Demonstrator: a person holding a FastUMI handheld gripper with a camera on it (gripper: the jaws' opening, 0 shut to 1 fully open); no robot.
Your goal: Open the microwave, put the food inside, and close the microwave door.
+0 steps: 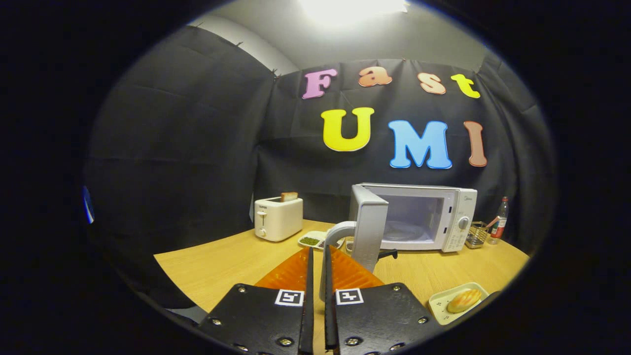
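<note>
Your gripper (318, 256) is pointing toward twelve o'clock along the wooden table (222, 261), its two orange fingers (291, 271) drawn nearly together with only a slim gap between them. They are clenching on the pale curved door handle (335, 236), which is running down through that gap and ending between the two marker-tagged black plates; you are holding the handle from both sides. The microwave door (368, 224) it belongs to is standing swung wide open, just beyond the fingertips at about one o'clock.

Past the door, the white microwave (419, 217) is sitting at one o'clock with its cavity showing a bare glass turntable. A small logo is showing on its control panel, too small to read.

At four o'clock from the fingers, close to you near the table edge, a pale rectangular tray (438, 303) is holding the food, a golden bread roll (464, 300).

At twelve o'clock, behind the fingertips, a small white dish (311, 240) is holding something green. At eleven o'clock a white toaster (277, 218) is carrying a slice of toast in its slot. Right of the microwave, a wire basket (476, 234) and a bottle (500, 221) are standing.
</note>
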